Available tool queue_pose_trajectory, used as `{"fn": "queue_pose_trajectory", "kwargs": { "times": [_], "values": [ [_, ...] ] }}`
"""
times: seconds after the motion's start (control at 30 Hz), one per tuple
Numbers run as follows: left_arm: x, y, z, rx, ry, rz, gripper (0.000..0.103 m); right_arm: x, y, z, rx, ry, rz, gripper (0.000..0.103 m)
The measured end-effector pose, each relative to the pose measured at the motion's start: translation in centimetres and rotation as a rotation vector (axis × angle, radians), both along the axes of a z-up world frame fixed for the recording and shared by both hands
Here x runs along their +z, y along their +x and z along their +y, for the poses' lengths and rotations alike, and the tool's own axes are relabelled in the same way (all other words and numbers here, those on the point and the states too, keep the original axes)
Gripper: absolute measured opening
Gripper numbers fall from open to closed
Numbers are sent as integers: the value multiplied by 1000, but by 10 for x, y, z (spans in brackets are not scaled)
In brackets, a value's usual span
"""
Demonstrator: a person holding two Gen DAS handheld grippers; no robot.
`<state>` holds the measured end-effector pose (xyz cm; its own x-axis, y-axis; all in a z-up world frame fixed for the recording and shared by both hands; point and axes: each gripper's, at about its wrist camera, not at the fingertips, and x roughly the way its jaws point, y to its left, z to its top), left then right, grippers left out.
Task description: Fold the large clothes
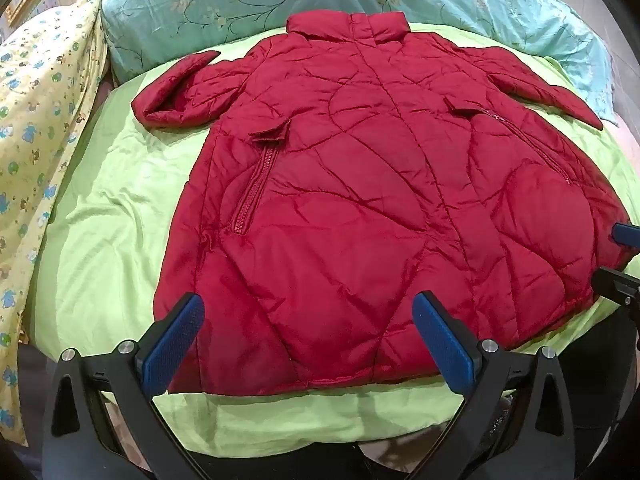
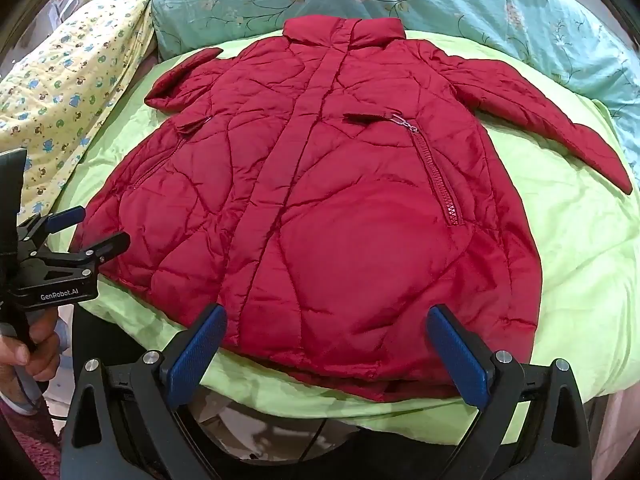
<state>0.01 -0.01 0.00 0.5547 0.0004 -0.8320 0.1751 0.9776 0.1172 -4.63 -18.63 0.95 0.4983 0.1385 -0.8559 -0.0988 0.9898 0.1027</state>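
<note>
Both jaws stand spread wide and grip nothing. Left gripper (image 1: 306,336) and right gripper (image 2: 324,350) hover over the near hem of the red quilted jacket (image 1: 360,184), which lies face up and flat ahead of them, collar farthest, sleeves (image 2: 560,120) angled outward. This spread-out layout on the green sheet (image 1: 112,240) likely prepares the first fold. Pillows (image 1: 200,4) lie beyond the collar.

Dark red quilted coat (image 1: 360,208), front up, zipped closed, spread flat, collar at far end, sleeves angled outward, two zipped pockets
</note>
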Motion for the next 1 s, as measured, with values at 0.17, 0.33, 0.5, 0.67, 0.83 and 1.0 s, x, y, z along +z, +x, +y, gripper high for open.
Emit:
{"fn": "queue_pose_trajectory", "kwargs": {
  "times": [0.17,0.33,0.5,0.67,0.83,1.0],
  "values": [
    [0,-1,0,-2,-1,-1,103,0,0,0,-1,-4,0,101],
    [1,-1,-4,-5,-2,-3,103,0,0,0,-1,-5,1,101],
    [1,5,-5,0,1,2,103,1,0,1,0,-3,0,101],
    [0,4,-5,0,-2,1,103,1,-1,-1,4,-4,-2,101],
    [1,5,-6,0,1,2,103,3,0,0,5,-3,-2,101],
    [1,1,-2,0,-3,0,103,4,1,-2,6,1,13,101]
  ]
}}
